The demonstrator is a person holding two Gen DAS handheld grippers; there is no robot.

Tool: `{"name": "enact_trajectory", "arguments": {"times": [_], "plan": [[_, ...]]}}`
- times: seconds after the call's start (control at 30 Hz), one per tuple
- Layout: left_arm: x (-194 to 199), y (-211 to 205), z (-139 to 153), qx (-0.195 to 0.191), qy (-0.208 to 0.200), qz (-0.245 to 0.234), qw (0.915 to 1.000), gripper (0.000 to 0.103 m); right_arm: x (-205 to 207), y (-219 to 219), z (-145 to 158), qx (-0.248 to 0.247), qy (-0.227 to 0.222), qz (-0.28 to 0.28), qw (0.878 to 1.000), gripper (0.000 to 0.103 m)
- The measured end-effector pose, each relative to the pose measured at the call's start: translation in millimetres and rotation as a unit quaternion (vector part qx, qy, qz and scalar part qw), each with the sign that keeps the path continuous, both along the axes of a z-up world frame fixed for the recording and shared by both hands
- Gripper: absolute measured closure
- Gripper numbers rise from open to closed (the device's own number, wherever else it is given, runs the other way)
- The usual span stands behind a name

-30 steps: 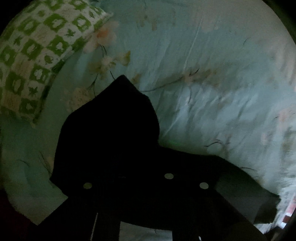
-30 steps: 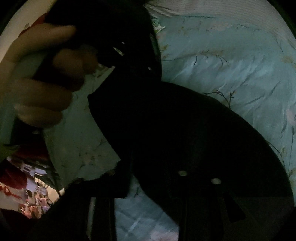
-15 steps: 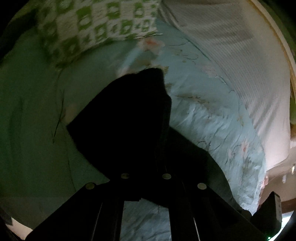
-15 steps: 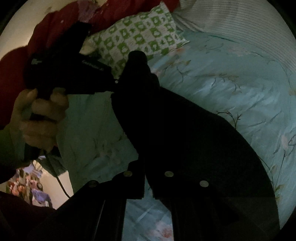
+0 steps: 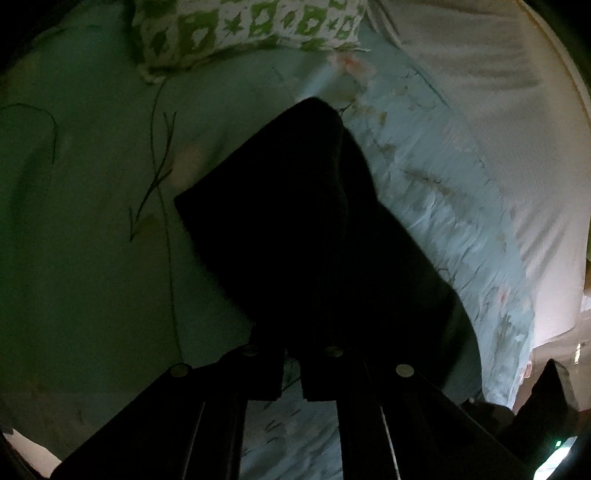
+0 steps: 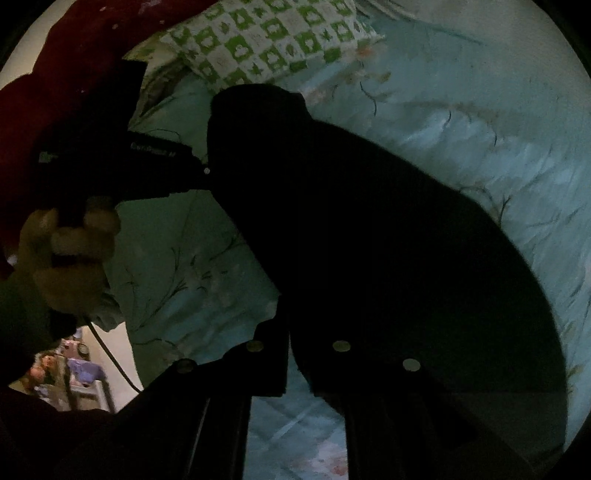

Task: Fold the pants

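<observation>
A: What can go wrong from here?

B: The pants (image 5: pixel 314 229) are black and the light is poor, so the edges are hard to follow. In the left view the left gripper (image 5: pixel 291 363) has its jaws almost together, with only a thin gap, and the cloth hangs over the tips. If the bite is only on a thin edge, the cloth can slip out when the person pulls.

A: And on the right?

B: The right gripper (image 6: pixel 295 363) looks the same: jaws nearly closed, dark cloth starting just at the tips. Whether the cloth is really pinched there, one cannot tell. If the two sides rise unevenly, the fold can come out crooked, or the loose part can drag on the sheet (image 6: pixel 480 122) and bunch.

A: Where do the pants lie?

B: In both views they spread forward from the jaws, up toward the pillow (image 5: pixel 251 33), partly lifted above the bed. In the right view the hand (image 6: pixel 70 254) with the left gripper stands at the far left corner of the cloth.
</observation>
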State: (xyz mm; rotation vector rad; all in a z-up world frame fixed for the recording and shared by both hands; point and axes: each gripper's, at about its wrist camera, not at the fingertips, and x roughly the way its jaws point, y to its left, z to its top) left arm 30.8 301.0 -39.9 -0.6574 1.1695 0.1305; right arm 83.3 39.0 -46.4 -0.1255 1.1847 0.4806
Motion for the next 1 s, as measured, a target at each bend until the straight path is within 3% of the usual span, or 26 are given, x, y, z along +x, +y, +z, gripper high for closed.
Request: {"name": "enact_trajectory", "arguments": {"times": [0.1, 0.17, 0.23, 0.27, 0.3, 0.37, 0.43, 0.53, 0.7, 0.9, 1.0], "plan": [[-4, 3, 2, 0.012, 0.013, -0.006, 0.9998, 0.091, -1, -4, 0, 0.009, 0.010, -0.011, 1.000, 0.089], [-7, 7, 4, 0.014, 0.018, -0.006, 0.9997, 0.085, -2, -7, 2, 0.020, 0.016, -0.019, 0.999, 0.080], [-9, 12, 8, 0.015, 0.028, -0.001, 0.9995, 0.056, -5, -12, 9, 0.028, 0.010, -0.030, 0.999, 0.074], [-9, 15, 10, 0.016, 0.033, 0.002, 0.9993, 0.047, -6, -15, 13, 0.034, 0.008, -0.034, 0.999, 0.069], [-8, 17, 11, 0.018, 0.036, 0.007, 0.9992, 0.042, -6, -17, 16, 0.039, 0.006, -0.038, 0.998, 0.067], [-7, 22, 14, 0.016, 0.036, 0.013, 0.9991, 0.042, -6, -23, 24, 0.046, -0.002, -0.046, 0.998, 0.062], [0, 24, 15, 0.018, 0.045, 0.013, 0.9987, 0.031, -2, -32, 33, 0.049, -0.014, -0.063, 0.997, 0.060], [10, 27, 10, 0.037, 0.066, 0.011, 0.9970, 0.031, 13, -53, 43, 0.052, -0.028, -0.100, 0.993, 0.058], [17, 43, -2, 0.022, 0.078, 0.019, 0.9966, 0.031, 50, -89, 52, 0.053, -0.039, -0.169, 0.983, 0.058], [26, 50, -9, 0.023, 0.071, -0.002, 0.9972, 0.032, 95, -87, 31, 0.023, -0.012, -0.150, 0.988, 0.058], [31, 51, -11, 0.030, 0.063, -0.007, 0.9975, 0.038, 117, -80, 1, 0.007, 0.036, -0.127, 0.991, 0.058]]}}
